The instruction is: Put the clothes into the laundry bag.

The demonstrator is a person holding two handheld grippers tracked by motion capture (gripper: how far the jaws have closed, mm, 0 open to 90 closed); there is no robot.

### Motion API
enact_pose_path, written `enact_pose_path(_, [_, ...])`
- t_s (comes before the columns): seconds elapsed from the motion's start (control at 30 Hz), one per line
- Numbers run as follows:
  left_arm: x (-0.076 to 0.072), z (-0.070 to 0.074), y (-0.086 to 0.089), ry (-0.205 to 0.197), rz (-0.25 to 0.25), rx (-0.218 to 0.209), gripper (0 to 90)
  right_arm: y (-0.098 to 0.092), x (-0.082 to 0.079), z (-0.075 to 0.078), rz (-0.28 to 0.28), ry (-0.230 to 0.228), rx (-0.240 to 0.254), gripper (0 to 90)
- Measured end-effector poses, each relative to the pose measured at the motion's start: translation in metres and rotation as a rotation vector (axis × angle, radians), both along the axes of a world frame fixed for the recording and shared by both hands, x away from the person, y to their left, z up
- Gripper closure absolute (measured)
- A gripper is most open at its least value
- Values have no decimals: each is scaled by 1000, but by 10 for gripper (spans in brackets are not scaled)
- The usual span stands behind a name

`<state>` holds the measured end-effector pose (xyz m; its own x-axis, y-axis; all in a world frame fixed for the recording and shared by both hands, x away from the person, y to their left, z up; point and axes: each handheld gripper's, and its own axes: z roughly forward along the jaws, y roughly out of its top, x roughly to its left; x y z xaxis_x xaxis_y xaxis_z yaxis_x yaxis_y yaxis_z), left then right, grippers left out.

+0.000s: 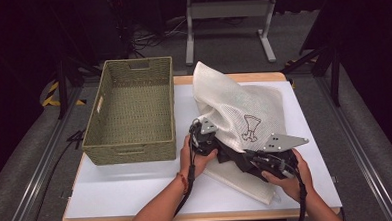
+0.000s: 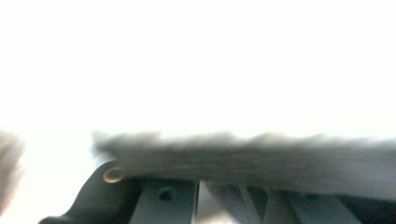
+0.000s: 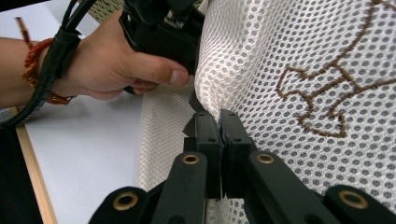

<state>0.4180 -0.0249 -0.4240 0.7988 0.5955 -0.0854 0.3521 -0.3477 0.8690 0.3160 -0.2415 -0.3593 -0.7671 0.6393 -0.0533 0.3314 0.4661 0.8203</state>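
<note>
A white mesh bag with a brown embroidered motif lies bunched on the white table top. A dark garment shows at its lower opening. My left gripper is at the bag's left edge. In the left gripper view its jaws stand together with a blurred grey strip of fabric across them, under a washed-out white glare. My right gripper is shut on a fold of the mesh, and it sits at the bag's lower right in the high view. The other hand and its gripper press into the mesh just beyond.
An empty green woven basket stands on the table's left half, close to the left hand. A grey metal stand is on the floor behind the table. Bare white surface lies along the front edge and at the far right.
</note>
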Motion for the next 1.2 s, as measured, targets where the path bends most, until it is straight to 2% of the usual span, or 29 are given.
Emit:
enact_pose_path(0.03, [0, 2, -3, -18, -12, -12, 872, 0, 0, 0, 3, 3, 2, 886])
enact_pose_path(0.1, [1, 2, -11, -25, -22, -62, 872, 1, 0, -1, 6, 5, 2, 886])
enact_pose_path(0.13, [1, 1, -15, -44, -20, -82, 871, 2, 0, -1, 10, 10, 6, 886])
enact_pose_path(0.17, [2, 0, -17, -43, -23, -103, 872, 2, 0, -1, 13, 13, 8, 886])
enact_pose_path(0.27, [9, -8, -25, -47, 12, -139, 872, 3, -1, -1, 24, 26, 19, 887])
enact_pose_path(0.47, [27, -11, -24, -85, 148, -108, 873, 0, -1, -5, 32, 67, 25, 887])
enact_pose_path(0.57, [28, -10, -24, -95, 152, -92, 871, -1, 2, -8, 27, 93, 25, 887])
enact_pose_path(0.6, [27, -10, -24, -77, 150, -109, 871, -1, 2, -8, 27, 93, 25, 887])
enact_pose_path(0.7, [20, -9, -18, -59, 145, -114, 840, -2, 2, -10, 20, 94, 11, 887])
enact_pose_path(0.73, [14, -8, -9, -31, 132, -148, 800, -3, 2, -10, 8, 82, 1, 887])
enact_pose_path(0.83, [2, -5, 7, -14, 120, -155, 635, -3, 2, -10, 5, 73, 0, 887])
enact_pose_path(0.87, [2, -5, 7, -14, 120, -155, 584, -3, 2, -10, 5, 73, 0, 887])
enact_pose_path(0.9, [-2, -4, 12, -4, 108, -154, 584, -3, 1, -9, 4, 69, -1, 887])
enact_pose_path(0.97, [-11, -2, 21, -10, 87, -141, 485, -2, 1, -8, 3, 59, -5, 887])
enact_pose_path(1.0, [-16, -1, 25, -12, 64, -122, 418, -2, 0, -7, 4, 55, -9, 887])
enact_pose_path(1.03, [-27, -1, 30, -8, 42, -98, 379, -1, 0, -7, 0, 51, -11, 887])
enact_pose_path(1.1, [-32, -1, 33, 0, 35, -88, 343, -1, 0, -6, -1, 51, -8, 887])
enact_pose_path(1.13, [-46, -1, 36, -13, -5, -50, 325, -1, 0, -6, -2, 47, -11, 887])
enact_pose_path(1.17, [-46, -1, 36, -13, -5, -50, 317, -1, 0, -6, -2, 47, -11, 887])
enact_pose_path(1.2, [-53, -2, 35, -22, -38, -23, 317, -1, 0, -6, -1, 47, -9, 887])
